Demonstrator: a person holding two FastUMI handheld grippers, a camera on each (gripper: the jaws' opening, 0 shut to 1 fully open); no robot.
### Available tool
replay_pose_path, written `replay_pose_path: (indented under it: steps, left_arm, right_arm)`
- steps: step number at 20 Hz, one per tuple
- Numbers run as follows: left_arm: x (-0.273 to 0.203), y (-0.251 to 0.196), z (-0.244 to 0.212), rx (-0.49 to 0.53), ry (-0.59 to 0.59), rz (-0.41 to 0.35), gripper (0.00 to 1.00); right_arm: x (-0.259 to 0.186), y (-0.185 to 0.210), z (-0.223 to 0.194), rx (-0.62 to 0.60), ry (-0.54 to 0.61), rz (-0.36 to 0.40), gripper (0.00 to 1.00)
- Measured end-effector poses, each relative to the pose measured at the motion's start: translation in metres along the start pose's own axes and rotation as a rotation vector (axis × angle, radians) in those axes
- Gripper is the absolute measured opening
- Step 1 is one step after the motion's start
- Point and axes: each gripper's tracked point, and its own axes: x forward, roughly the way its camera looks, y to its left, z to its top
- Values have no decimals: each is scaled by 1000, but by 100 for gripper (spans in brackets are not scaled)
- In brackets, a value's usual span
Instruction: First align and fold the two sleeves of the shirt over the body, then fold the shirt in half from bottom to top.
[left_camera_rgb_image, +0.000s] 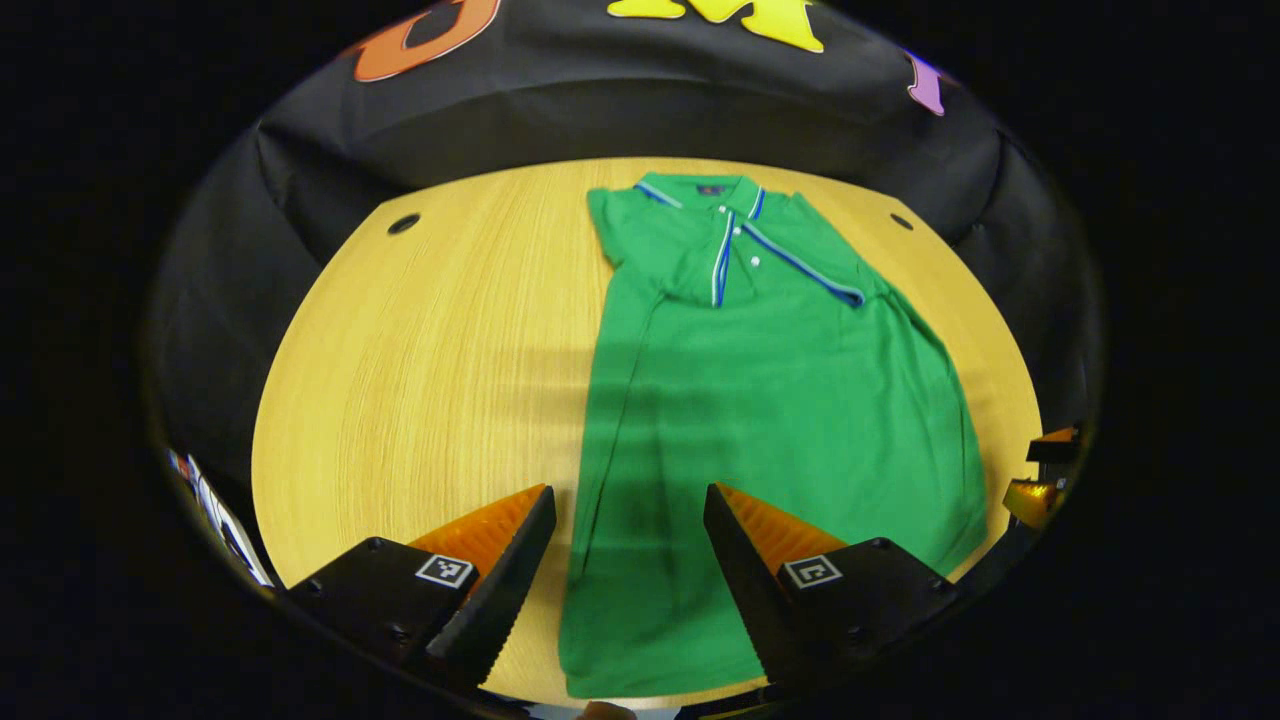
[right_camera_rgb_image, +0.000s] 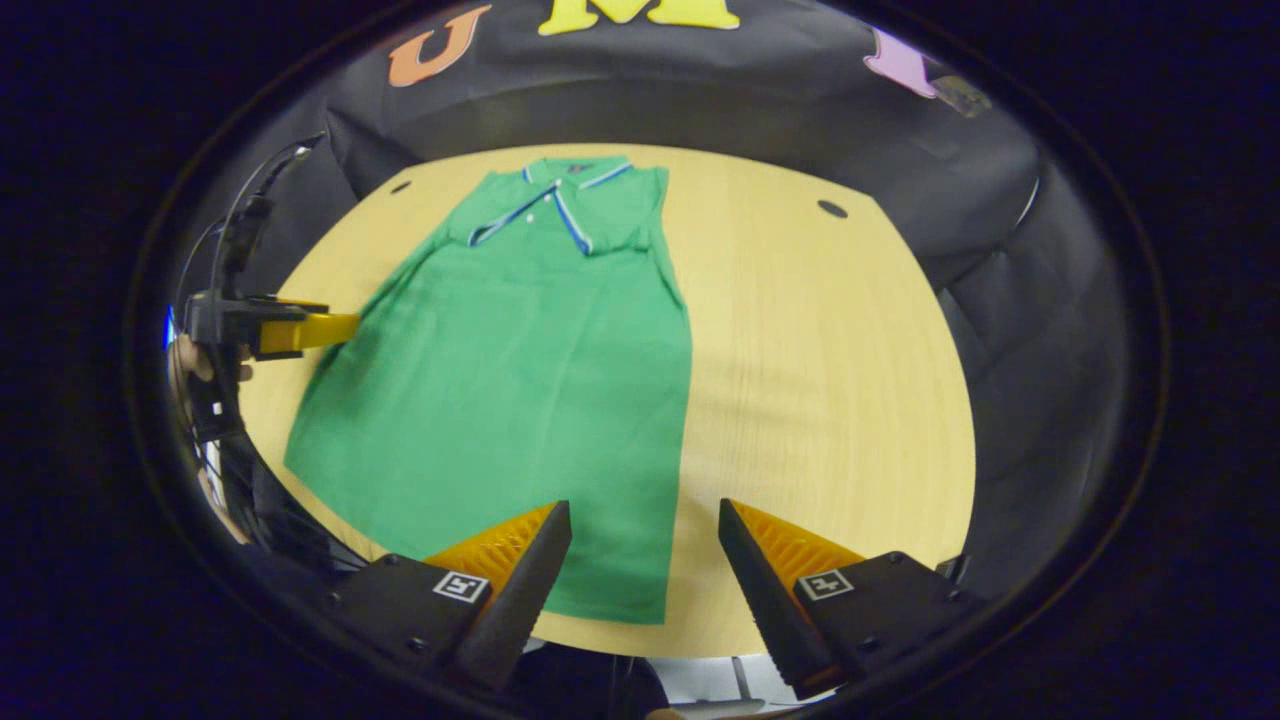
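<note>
A green knit polo shirt (left_camera_rgb_image: 760, 400) lies flat, sleeves folded in, on the wood-grain bench (left_camera_rgb_image: 420, 380); both grippers' jaws are spread, holding nothing.

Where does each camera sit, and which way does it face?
Left gripper view: rides on the left tool, above the near table edge, facing the green shirt; its own two fingers show, open.
Right gripper view: rides on the right tool, same direction; its fingers show, plus the left tool.
Shared: shirt, wooden table.
</note>
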Motion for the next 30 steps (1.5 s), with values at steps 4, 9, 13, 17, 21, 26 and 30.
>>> replay_pose_path:
  steps: [4, 9, 13, 17, 21, 26, 30]
  left_arm:
    - [-17, 7, -56, -65, 94, 3, 96]
    - [-36, 8, -101, -105, 203, 25, 96]
    - [-36, 3, -115, -128, 275, 18, 97]
    - [-32, 3, -119, -102, 318, 9, 95]
    - [-31, 0, -119, -90, 371, -1, 94]
    - [-26, -15, -114, -8, 382, -28, 75]
    - [-29, -25, -110, 54, 364, -40, 39]
  right_arm:
    - [11, 7, -29, -11, 102, -5, 94]
    - [12, 15, -51, -20, 168, -12, 96]
    - [10, 11, -60, -7, 205, -31, 94]
    - [13, 17, -66, 43, 249, -10, 95]
    - [13, 20, -68, 79, 277, 12, 80]
    - [12, 25, -66, 68, 328, 17, 59]
    - [13, 23, -61, 71, 350, 26, 32]
